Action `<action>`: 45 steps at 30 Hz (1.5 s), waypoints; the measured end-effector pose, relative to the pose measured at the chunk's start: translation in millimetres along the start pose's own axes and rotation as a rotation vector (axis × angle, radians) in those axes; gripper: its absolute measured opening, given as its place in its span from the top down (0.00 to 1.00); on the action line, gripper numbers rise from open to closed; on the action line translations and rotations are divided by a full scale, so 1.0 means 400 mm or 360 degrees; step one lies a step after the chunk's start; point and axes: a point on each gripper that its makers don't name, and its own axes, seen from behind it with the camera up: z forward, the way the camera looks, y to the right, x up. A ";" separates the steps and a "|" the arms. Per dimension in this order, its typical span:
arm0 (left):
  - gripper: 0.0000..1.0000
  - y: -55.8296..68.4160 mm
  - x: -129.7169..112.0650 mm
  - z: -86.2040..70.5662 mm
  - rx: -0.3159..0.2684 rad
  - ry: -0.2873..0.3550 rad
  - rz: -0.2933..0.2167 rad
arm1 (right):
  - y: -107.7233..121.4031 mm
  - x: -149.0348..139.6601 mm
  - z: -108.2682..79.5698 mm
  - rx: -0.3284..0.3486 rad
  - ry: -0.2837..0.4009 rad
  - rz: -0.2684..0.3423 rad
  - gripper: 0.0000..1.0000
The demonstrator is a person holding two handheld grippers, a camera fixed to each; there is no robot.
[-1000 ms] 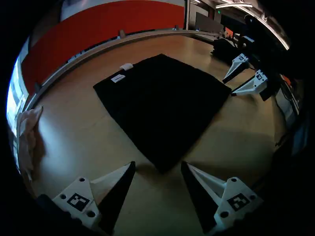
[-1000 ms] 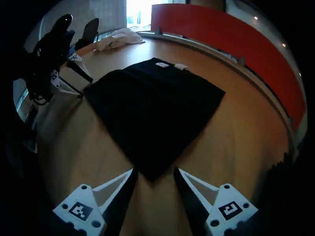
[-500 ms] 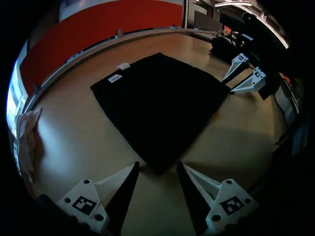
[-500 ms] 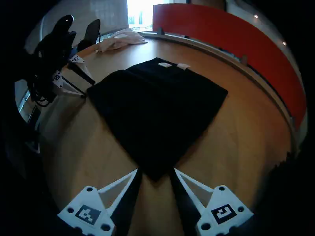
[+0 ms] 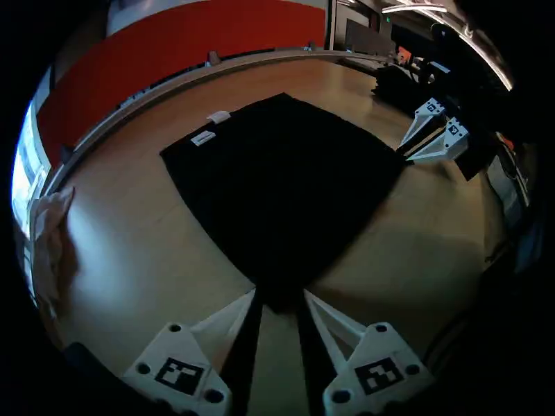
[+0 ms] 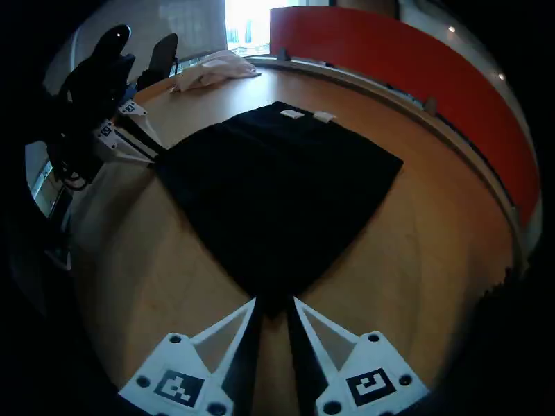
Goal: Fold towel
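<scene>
- Left gripper view: the left gripper (image 5: 279, 308) has narrowed its jaws around a corner of the black towel (image 5: 284, 180), which lies flat on the table (image 5: 139, 229).
- The right gripper (image 6: 273, 308) has narrowed likewise at the towel's neighbouring corner; whether either pinches yet, I cannot tell.
- With both corners nearly caught, lifting probably comes next.

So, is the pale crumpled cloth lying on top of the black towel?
No, the pale crumpled cloth lies apart from the black towel, near the far edge of the wooden table.
</scene>
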 end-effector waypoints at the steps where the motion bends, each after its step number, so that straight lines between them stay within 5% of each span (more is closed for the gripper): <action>1: 0.75 -0.002 0.001 0.000 0.0005 0.0000 -0.0007 | -0.001 0.000 0.000 0.0001 -0.0002 0.0003 0.80; 18: 0.84 0.010 0.019 -0.024 0.0012 0.0008 -0.0119 | -0.006 0.026 -0.036 -0.0001 0.0061 0.0048 0.88; 45: 0.85 0.075 0.063 -0.215 -0.0047 0.0037 -0.0292 | -0.060 0.117 -0.227 0.0052 0.0197 0.0083 0.88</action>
